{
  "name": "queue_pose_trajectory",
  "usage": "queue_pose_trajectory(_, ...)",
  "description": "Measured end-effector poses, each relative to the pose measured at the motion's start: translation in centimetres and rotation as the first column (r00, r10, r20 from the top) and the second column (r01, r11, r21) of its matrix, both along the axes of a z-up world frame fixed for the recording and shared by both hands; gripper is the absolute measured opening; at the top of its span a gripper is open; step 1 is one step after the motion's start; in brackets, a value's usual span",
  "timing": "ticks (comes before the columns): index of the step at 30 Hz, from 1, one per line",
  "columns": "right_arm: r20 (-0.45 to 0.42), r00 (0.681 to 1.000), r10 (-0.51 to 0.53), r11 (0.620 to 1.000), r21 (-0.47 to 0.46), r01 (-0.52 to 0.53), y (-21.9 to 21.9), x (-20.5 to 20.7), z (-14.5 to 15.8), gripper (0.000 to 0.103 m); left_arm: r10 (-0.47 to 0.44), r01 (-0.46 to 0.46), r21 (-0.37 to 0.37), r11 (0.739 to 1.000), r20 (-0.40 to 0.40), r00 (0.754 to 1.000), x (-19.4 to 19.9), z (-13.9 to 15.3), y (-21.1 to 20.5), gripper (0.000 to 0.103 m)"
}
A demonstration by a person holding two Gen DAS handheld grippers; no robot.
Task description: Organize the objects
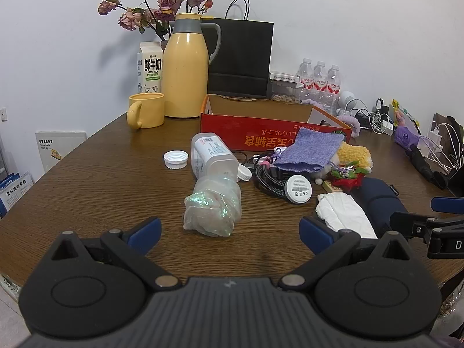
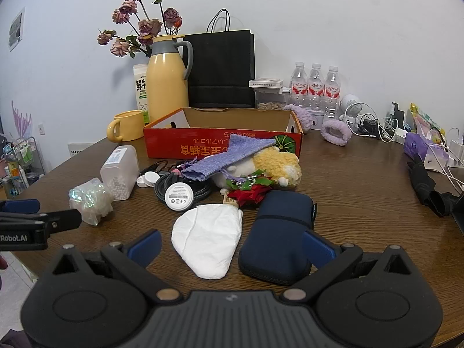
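- Hovering low over the table [image 1: 87,179], the left gripper [image 1: 230,232] is seen with fingers spread apart and empty, lined up on the crumpled iridescent bag [image 1: 213,207] at frame centre.
- The right gripper [image 2: 232,245] is likewise held wide and empty, above the white pouch [image 2: 208,239] and navy case [image 2: 279,232].
- The red box [image 2: 223,142], upper centre, is judged the destination; nothing is yet picked, so a descent and closure are called for next.

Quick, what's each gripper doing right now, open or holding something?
Left gripper: open, holding nothing.
Right gripper: open, holding nothing.
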State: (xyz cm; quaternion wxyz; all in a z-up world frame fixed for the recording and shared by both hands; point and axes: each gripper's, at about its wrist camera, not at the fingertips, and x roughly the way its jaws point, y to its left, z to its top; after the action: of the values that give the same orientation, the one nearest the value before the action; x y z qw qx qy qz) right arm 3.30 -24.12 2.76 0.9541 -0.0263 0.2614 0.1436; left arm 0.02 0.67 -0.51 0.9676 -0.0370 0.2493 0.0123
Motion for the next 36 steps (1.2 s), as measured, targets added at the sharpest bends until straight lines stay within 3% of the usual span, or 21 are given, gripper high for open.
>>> queue_pose_trajectory(36, -0.018, 1.0, -0.003, 1.0, -0.011, 0.003, -0.04, 0.38, -0.79, 0.103, -0.009, 0.009, -0.006, 1.0, -0.011, 1.0, 0.7, -0.35, 0.07, 0.103)
